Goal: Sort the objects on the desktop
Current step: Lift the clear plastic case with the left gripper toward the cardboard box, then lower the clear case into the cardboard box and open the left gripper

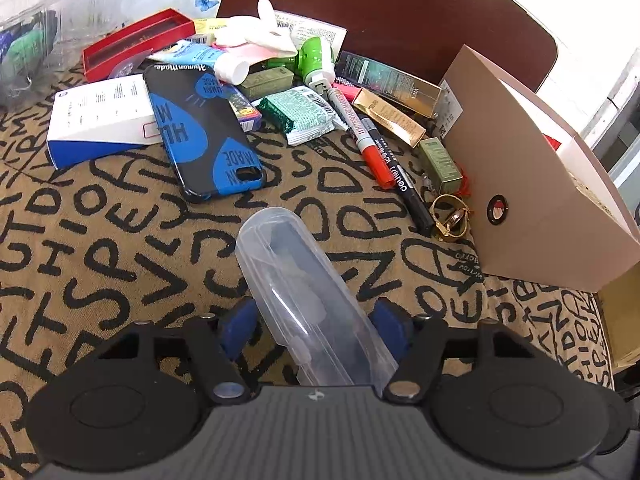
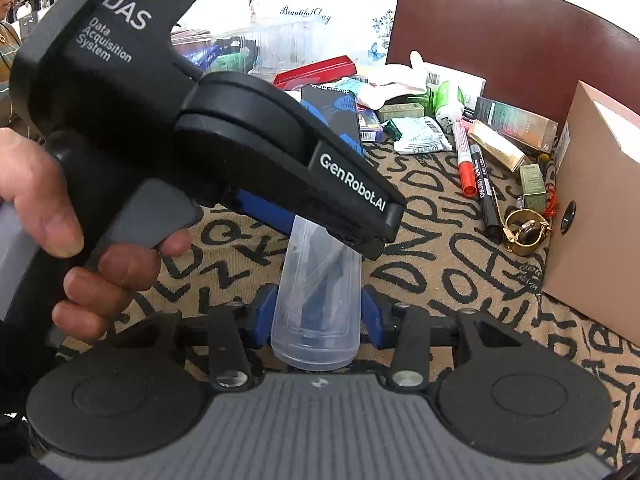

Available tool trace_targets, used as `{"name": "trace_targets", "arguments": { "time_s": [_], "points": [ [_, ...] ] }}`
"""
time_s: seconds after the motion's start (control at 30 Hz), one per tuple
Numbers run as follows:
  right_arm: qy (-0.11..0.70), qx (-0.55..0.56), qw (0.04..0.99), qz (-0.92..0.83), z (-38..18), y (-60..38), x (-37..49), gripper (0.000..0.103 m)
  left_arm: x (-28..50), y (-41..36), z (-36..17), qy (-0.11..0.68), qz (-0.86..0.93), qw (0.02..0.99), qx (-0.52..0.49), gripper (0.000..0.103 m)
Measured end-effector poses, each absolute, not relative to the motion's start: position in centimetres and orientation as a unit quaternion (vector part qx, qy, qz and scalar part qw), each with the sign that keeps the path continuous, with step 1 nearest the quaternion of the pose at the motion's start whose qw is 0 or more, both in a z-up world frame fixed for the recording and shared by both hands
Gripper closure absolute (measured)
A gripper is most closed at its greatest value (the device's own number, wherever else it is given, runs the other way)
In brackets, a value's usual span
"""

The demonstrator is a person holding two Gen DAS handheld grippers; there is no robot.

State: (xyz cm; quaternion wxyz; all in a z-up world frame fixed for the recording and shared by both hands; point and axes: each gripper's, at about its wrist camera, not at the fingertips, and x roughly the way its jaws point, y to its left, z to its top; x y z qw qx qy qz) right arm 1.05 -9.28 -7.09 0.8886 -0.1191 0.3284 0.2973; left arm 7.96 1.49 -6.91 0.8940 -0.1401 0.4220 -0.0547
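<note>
A clear plastic case [image 1: 298, 292] with dark contents is held above the lettered cloth by both grippers. My left gripper [image 1: 316, 320] is shut on one end of it, blue pads on both sides. My right gripper [image 2: 318, 312] is shut on the other end [image 2: 316, 320]. The left gripper's black body [image 2: 248, 132] fills the upper left of the right wrist view, with a hand on its trigger. A pile of desktop objects lies beyond: a blue-black phone case [image 1: 200, 128], red and black markers [image 1: 372, 148], a green packet [image 1: 300, 112].
A tan cardboard organizer box [image 1: 532, 184] stands at the right, with a gold ring-shaped item [image 1: 450, 216] beside it. A red box [image 1: 132, 44], white-blue box [image 1: 96, 120], small gold and green boxes and a clear bin [image 1: 28, 44] lie at the back. A brown chair back [image 1: 400, 4] stands behind.
</note>
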Motion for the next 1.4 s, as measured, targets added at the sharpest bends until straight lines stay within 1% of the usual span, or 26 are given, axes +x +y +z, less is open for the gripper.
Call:
{"name": "trace_targets", "arguments": {
  "time_s": [0.13,0.3,0.53,0.73,0.97,1.1,1.37,1.4],
  "points": [
    [0.306,-0.13,0.897,0.29,-6.1,-9.6,0.1,0.059,7.3,0.8,-5.4,0.402,-0.061,0.903,-0.135,0.037],
    [0.255,-0.122,0.921,0.27,-3.3,-11.3,-0.3,0.059,7.6,-1.5,-1.1,0.353,-0.084,0.925,-0.111,0.037],
    [0.177,-0.095,0.957,0.211,1.2,-15.8,0.2,0.059,9.5,-6.8,5.0,0.288,-0.142,0.944,-0.072,0.037],
    [0.139,-0.069,0.977,0.144,3.1,-20.1,1.5,0.059,11.9,-12.6,7.6,0.26,-0.193,0.945,-0.044,0.039],
    [0.128,-0.04,0.988,0.08,3.2,-25.2,5.0,0.059,16.8,-18.6,7.8,0.262,-0.247,0.933,-0.027,0.039],
    [0.132,-0.031,0.989,0.053,2.5,-27.0,7.3,0.059,19.6,-21.2,6.7,0.273,-0.265,0.924,-0.021,0.039],
    [0.183,-0.013,0.982,0.042,-0.6,-29.2,12.1,0.059,24.3,-22.8,2.7,0.327,-0.267,0.906,-0.03,0.04],
    [0.198,-0.019,0.979,0.046,-0.9,-29.1,12.6,0.058,24.5,-22.7,2.3,0.331,-0.266,0.905,-0.029,0.035]
  ]
}}
